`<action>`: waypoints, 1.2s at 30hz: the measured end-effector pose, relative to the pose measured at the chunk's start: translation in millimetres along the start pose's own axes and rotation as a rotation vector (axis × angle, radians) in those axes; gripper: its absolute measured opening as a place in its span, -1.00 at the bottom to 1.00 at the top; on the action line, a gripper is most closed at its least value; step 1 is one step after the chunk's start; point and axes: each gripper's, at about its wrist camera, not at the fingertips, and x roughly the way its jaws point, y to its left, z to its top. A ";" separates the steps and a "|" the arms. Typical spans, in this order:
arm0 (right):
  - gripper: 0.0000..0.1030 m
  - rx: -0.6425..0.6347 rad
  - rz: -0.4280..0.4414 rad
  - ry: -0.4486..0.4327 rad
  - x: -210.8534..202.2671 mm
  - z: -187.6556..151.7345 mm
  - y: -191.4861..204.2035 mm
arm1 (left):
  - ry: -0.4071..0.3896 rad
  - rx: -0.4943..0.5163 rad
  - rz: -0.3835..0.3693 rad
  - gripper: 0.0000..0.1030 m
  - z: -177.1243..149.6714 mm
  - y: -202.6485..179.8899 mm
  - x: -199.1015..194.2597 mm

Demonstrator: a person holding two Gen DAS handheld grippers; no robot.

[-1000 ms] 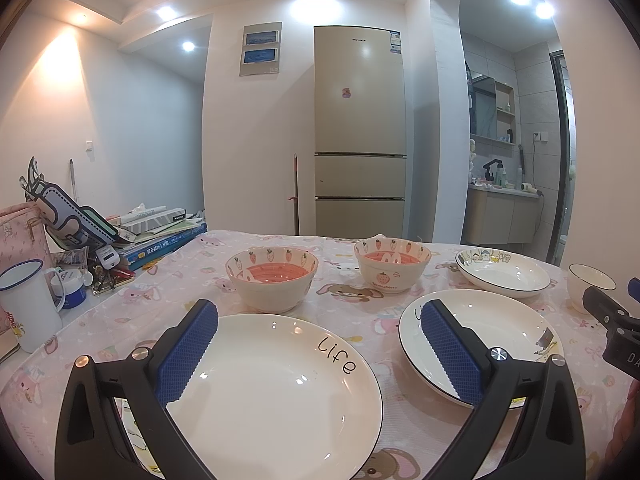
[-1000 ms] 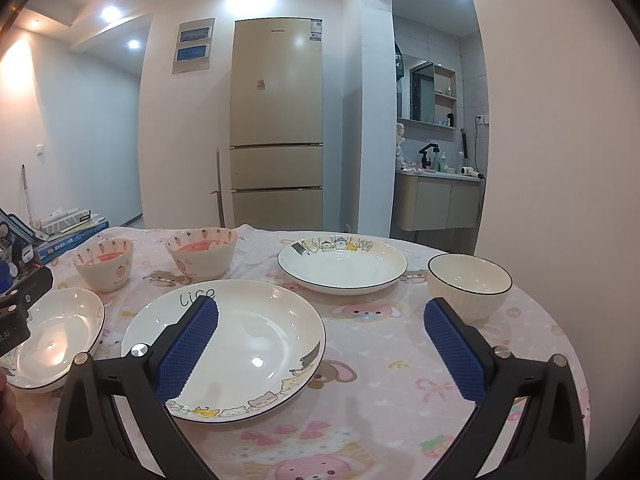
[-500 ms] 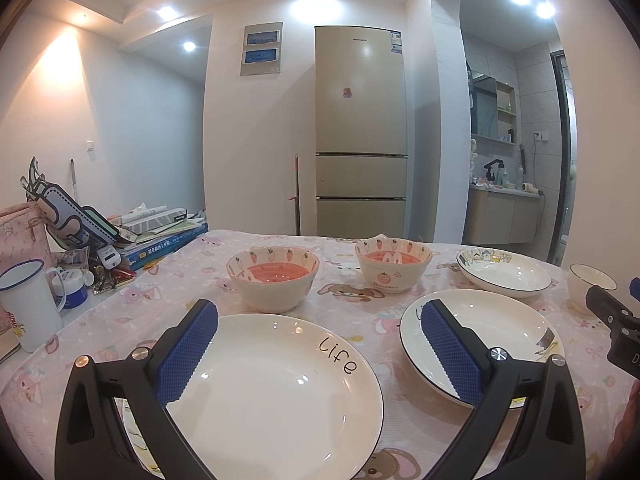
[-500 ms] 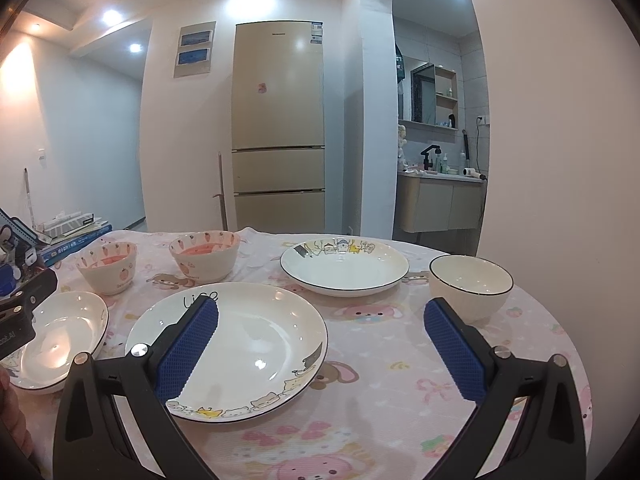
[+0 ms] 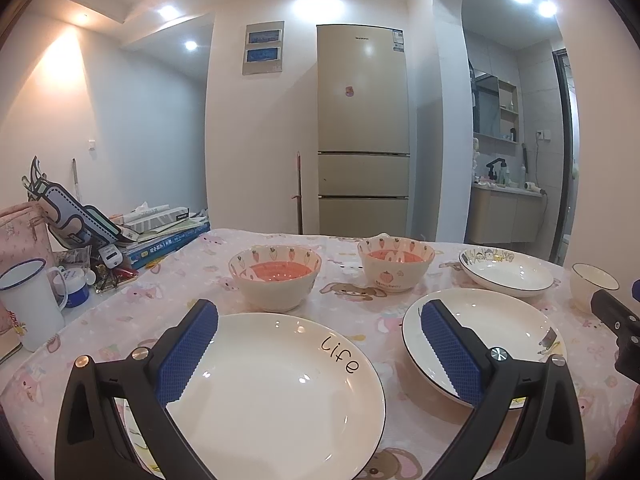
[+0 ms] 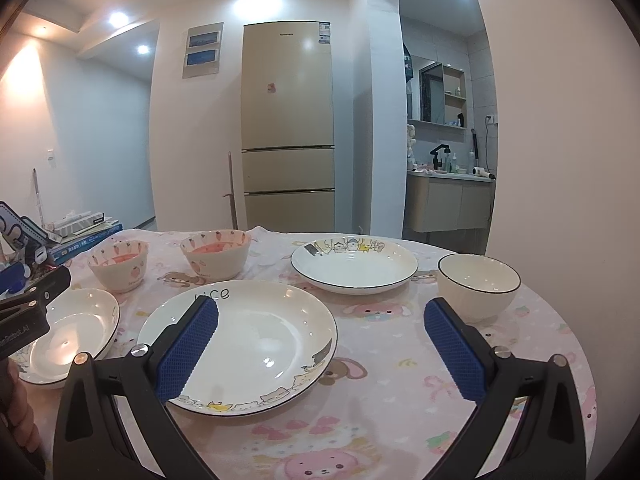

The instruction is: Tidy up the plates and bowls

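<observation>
1. Overhead, recessed ceiling lights shine on a room with pale walls, and a tall beige fridge [image 5: 362,132] stands against the far wall behind the table.
2. To the right of the fridge an arched opening leads to a washroom with a sink cabinet [image 6: 450,204] and a mirror.
3. The round table wears a pink cartoon tablecloth [image 6: 384,368] printed with bears and rabbits.
4. Along the table's left edge sit stacked books [image 5: 168,236], a pink bag [image 5: 22,236] and a white enamel mug [image 5: 30,304] with a blue rim.
5. The left gripper [image 5: 320,354] hovers with its jaws spread wide over the near plate [image 5: 280,396] marked "life", holding nothing.
6. The right gripper [image 6: 322,352] is likewise spread wide and empty, above a second plate [image 6: 256,332] edged with small cartoon animals.
7. Two strawberry bowls [image 5: 276,276] [image 5: 396,258] with pink insides stand behind the plates, a little apart from each other.
8. Further right lie a deep plate [image 6: 354,262] with a cartoon rim and, beside it near the table edge, a plain white bowl [image 6: 478,284] with a dark rim.
9. All the dishes rest separately on the cloth, none stacked.
</observation>
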 end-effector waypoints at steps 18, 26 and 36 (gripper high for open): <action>1.00 0.034 0.030 0.041 5.0 -1.9 -5.6 | -0.007 0.005 0.003 1.00 0.5 -3.6 -2.3; 1.00 0.033 0.026 0.055 7.8 -1.7 -4.1 | -0.007 0.008 0.000 1.00 0.3 -5.2 -3.0; 1.00 0.043 0.008 0.072 10.0 -1.2 -5.7 | -0.010 0.006 -0.007 1.00 0.0 -5.4 -3.9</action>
